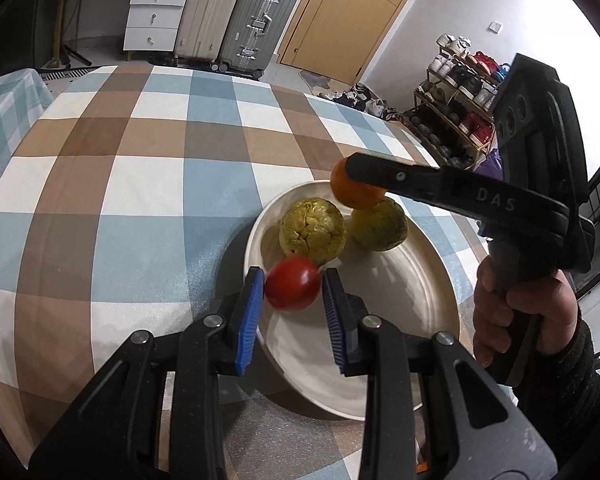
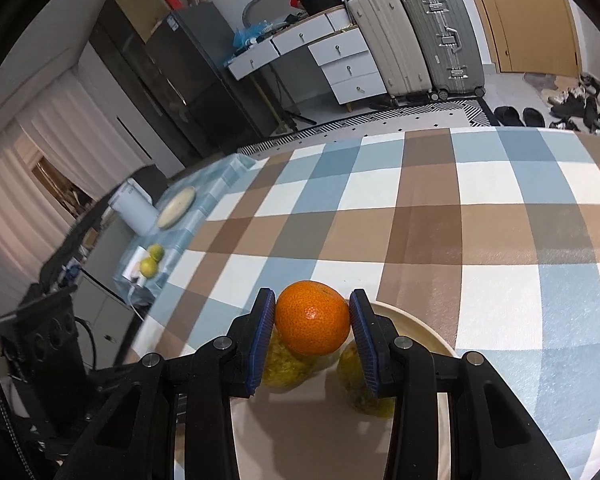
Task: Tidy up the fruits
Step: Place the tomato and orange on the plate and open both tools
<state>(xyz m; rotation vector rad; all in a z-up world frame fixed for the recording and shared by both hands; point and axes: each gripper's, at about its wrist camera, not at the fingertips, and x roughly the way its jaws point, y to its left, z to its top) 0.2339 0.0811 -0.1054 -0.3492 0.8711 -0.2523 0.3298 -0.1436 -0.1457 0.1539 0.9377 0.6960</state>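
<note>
Left wrist view: the left tool has its blue pads pinched on a red tomato, held above the near rim of the white plate. It looks thin-skinned and soft, so a light squeeze across its widest part is the safe hold. On the plate, at 12 o'clock from the tomato, sits a cracked yellow-green fruit, with a second, smoother one at 1 o'clock. This view alone shows the right tool side-on, the hand gripping its handle, and the plate's bare near half.

Right wrist view: the right tool clamps a mandarin orange at its equator, hanging over both yellow-green fruits. Firm rind, light, pebbled: it should grip well. Only here do two limes appear, far off at 10 o'clock beyond the checked desk.
</note>
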